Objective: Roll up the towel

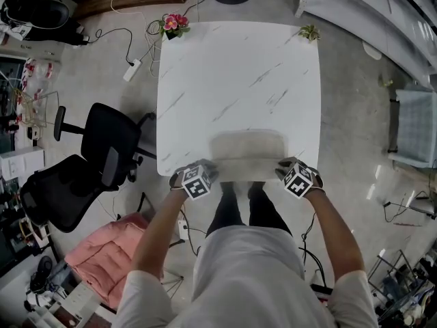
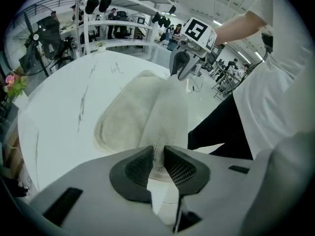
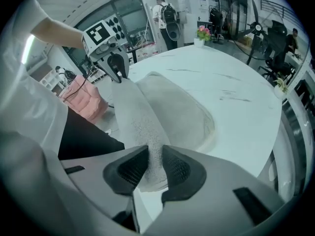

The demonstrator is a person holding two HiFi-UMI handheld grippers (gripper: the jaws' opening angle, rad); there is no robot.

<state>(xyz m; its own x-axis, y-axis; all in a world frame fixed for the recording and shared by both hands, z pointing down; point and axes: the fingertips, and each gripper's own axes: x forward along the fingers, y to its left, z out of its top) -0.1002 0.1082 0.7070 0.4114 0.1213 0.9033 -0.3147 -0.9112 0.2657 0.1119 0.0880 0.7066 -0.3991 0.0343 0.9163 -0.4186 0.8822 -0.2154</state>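
**Towel held at its near edge by both grippers, at the near side of the desk**

The towel [image 1: 247, 149] lies flat on the white marbled desk [image 1: 239, 67], against the edge nearest the person. Its near hem is raised off the surface and stretched between the two grippers. The left gripper [image 1: 203, 175] holds the left corner: in the left gripper view its fingers [image 2: 139, 167] stand narrow, with the cloth pinched between the pads. The right gripper [image 1: 292, 172] holds the right corner in the same way, its fingers [image 3: 176, 169] narrow and the gap filled with fabric. Both grippers point steeply down. A pot of pink flowers [image 1: 173, 24] stands at the far left corner of the desk, well apart from the towel. Black chairs [image 1: 102, 149] stand on the floor to the left.
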